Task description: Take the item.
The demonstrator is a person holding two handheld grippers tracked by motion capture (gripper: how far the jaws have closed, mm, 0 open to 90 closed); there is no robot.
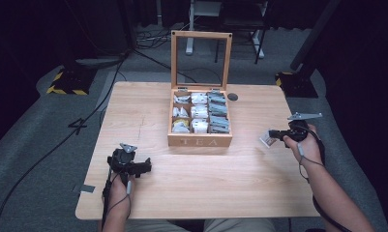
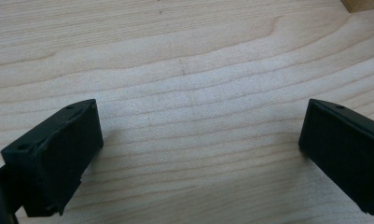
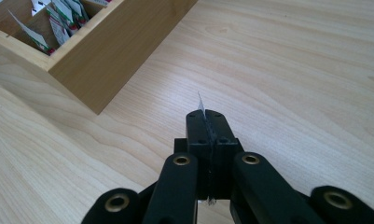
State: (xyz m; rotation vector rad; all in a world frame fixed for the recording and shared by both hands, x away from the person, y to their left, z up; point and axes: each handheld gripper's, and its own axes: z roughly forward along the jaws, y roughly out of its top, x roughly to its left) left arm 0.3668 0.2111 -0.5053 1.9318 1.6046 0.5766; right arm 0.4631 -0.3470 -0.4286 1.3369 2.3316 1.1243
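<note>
An open wooden tea box marked TEA stands mid-table, its glass lid upright, its compartments packed with tea bags. To the right of the box, my right gripper is shut on a small tea bag packet just above the table. In the right gripper view the jaws of this gripper are pressed together on the packet's thin edge, with a corner of the box at upper left. My left gripper rests near the front left, open, with bare wood between its jaws.
The light wooden table has free room in front of the box and to both sides. A dark round cable hole sits behind the box at right. Cables and stand feet lie on the grey floor beyond the table.
</note>
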